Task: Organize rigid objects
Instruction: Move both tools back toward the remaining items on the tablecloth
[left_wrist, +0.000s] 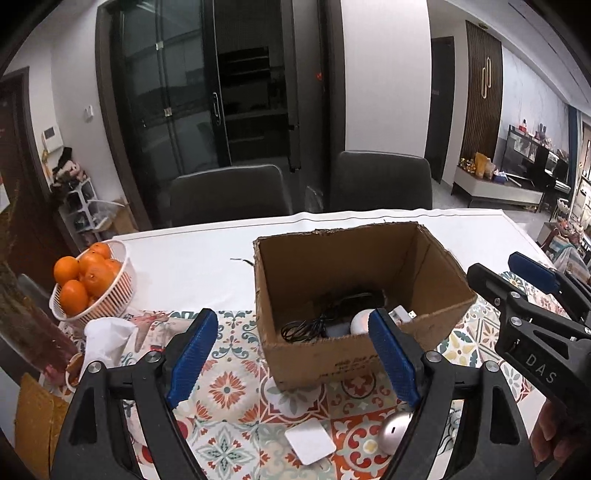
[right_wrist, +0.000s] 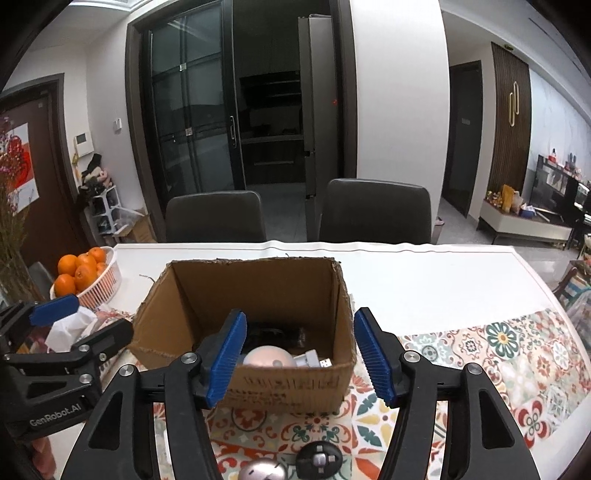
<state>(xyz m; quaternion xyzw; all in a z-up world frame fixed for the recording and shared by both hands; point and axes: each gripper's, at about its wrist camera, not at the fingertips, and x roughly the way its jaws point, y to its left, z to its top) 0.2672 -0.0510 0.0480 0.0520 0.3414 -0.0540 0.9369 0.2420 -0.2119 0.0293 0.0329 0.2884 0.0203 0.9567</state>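
Note:
An open cardboard box (left_wrist: 354, 295) (right_wrist: 258, 291) stands on the patterned runner. Inside lie a black cable (left_wrist: 303, 326), a pale round object (left_wrist: 360, 321) (right_wrist: 267, 356), a white plug (left_wrist: 400, 315) (right_wrist: 312, 360) and a dark item. My left gripper (left_wrist: 295, 354) is open and empty, in front of the box. My right gripper (right_wrist: 299, 360) is open and empty, over the box's near wall. On the runner near me lie a white card (left_wrist: 310, 441), a silver round device (left_wrist: 395, 430) (right_wrist: 262, 470) and a black round remote (right_wrist: 319, 459).
A white basket of oranges (left_wrist: 92, 280) (right_wrist: 88, 273) stands at the left, with a crumpled white tissue (left_wrist: 105, 339) (right_wrist: 72, 330) beside it. Two dark chairs (left_wrist: 229, 195) stand behind the white table (left_wrist: 199, 258). Dried flowers show at the far left.

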